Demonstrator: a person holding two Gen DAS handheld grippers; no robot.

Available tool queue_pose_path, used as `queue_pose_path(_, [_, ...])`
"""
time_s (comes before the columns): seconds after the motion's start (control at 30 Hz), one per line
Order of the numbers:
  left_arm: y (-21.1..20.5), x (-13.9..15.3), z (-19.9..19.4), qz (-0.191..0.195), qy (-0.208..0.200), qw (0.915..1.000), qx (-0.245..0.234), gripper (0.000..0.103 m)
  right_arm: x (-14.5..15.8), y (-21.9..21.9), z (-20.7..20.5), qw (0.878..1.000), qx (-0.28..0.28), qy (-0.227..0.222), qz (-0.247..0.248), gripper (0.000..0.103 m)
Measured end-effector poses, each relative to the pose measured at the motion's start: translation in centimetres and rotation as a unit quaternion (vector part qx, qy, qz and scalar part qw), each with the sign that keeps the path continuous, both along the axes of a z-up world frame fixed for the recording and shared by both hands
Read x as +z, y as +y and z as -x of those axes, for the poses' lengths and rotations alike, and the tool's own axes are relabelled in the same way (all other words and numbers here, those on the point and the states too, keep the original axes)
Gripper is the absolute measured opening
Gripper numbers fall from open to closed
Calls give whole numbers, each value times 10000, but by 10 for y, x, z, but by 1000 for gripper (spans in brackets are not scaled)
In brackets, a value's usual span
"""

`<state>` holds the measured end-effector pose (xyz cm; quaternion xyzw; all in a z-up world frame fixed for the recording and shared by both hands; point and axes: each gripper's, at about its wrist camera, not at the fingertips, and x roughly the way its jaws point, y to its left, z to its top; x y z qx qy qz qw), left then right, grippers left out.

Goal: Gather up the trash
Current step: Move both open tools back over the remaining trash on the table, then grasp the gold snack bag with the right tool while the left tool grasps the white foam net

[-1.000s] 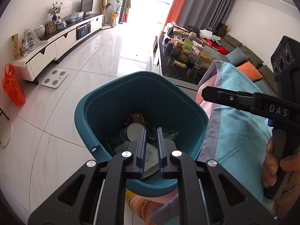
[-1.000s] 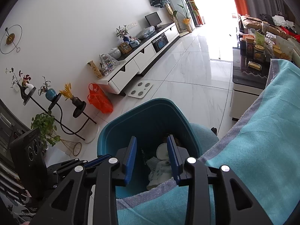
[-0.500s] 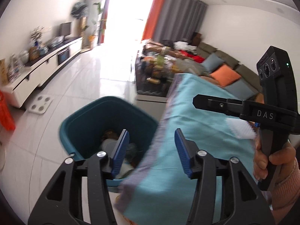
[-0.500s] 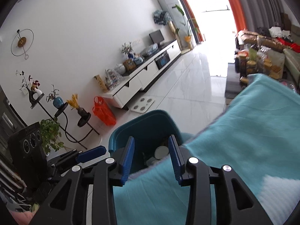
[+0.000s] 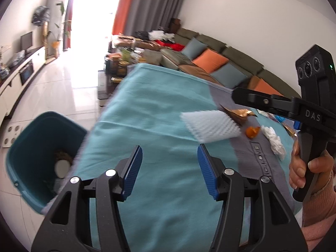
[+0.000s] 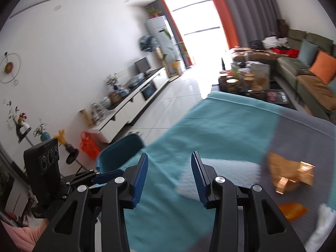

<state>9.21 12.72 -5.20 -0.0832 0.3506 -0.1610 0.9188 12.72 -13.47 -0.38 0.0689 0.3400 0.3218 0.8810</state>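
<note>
Matt woven cloth (image 5: 159, 113) is covering the table, dimpled white foam (image 5: 210, 126) and glossy gold foil (image 5: 239, 113) lying on it.

Worktop: covered by a teal cloth (image 5: 159, 130) with a grey band (image 5: 252, 147) along one side.
On the cloth: white foam sheet (image 5: 210, 127), gold wrapper (image 5: 239, 113), orange peel (image 5: 252, 131), crumpled white tissue (image 5: 273, 139), all near one another on or by the grey band.
Floor: pale glossy tiles (image 5: 56, 90); a teal bin (image 5: 31, 153) stands on them, just beside the worktop's edge.
</note>
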Motion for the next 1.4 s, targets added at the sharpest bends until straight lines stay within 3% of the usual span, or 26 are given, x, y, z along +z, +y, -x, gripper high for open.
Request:
queue_pose_path(0.5, [-56,-11,-45,-53,424,9983,-384,55,-23,-100,-1,9918,-1258,229,-70,41])
queue_pose_path(0.6, [-59,-12,-54,-29,518,9978,-406,55,-29,-110,-8,9888,-1458,307,-58,41])
queue_pose_path(0.7, [-64,-16,-64,-80,709,9968,-372,56,-37,-120,-17,9862,-1607,385,-15,48])
queue_pose_path(1.17, [-75,-24,-85,-55,1003,9938,-472,56,-62,-138,-50,9782,-1869,891,-170,54])
queue_pose_path(1.4, [-79,-26,-84,-130,1014,9934,-528,34,-69,-139,-54,9768,-1830,1084,-230,53])
